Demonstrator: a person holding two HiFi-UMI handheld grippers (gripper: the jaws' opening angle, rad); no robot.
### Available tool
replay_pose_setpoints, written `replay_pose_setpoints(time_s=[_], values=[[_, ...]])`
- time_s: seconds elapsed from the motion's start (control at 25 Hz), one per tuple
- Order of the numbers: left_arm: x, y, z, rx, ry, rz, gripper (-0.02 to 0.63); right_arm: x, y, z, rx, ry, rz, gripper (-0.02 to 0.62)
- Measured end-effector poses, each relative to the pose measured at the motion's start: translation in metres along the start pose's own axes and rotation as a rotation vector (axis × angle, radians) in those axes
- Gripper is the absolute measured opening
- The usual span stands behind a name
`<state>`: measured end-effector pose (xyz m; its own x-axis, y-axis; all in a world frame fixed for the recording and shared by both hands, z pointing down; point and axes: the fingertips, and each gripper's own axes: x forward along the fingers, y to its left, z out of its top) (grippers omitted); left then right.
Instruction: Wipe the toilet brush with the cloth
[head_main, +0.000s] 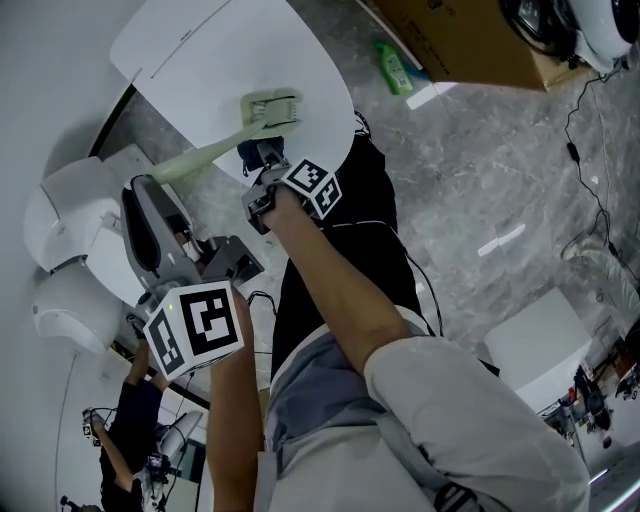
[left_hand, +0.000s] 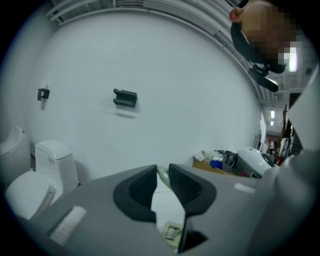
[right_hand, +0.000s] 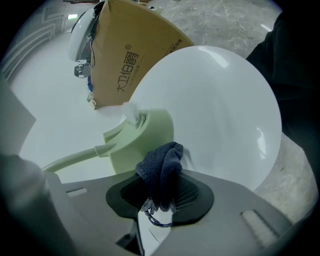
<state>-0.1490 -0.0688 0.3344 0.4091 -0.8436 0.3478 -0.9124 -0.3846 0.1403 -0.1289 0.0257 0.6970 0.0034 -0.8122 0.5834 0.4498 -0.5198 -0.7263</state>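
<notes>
Right gripper (right_hand: 160, 194): jaws clenched on a bunched dark-blue cloth (right_hand: 161, 167). The cloth rises from between the jaws and lies against the lower edge of the pale-green head of the brush (right_hand: 142, 134).

Left gripper (left_hand: 162, 181): jaws drawn nearly together on the brush handle, which shows as a pale strip in the narrow gap between them. The brush head appears below, past the jaws.

In the head view the handle slants up and to the right from the left gripper, and the head lies over a white round top (head_main: 190, 50). Whether the head touches that top cannot be told. The right gripper comes in from below the head, with the cloth at the head's near side.

Surroundings: a cardboard box (right_hand: 125, 55) stands beyond the round top, and a green bottle (head_main: 395, 68) lies just beside the box on the grey floor (head_main: 480, 170). A white toilet (left_hand: 37, 175) stands against the white wall (left_hand: 165, 75) at the left.
</notes>
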Motion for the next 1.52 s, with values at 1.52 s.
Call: replay_pose_setpoints(time_s=[1.52], values=[[0.018,-0.003,0.008,0.007,0.004,0.060,0.000,-0.016,0.088,-0.050,-0.373,0.403,0.130,0.101]])
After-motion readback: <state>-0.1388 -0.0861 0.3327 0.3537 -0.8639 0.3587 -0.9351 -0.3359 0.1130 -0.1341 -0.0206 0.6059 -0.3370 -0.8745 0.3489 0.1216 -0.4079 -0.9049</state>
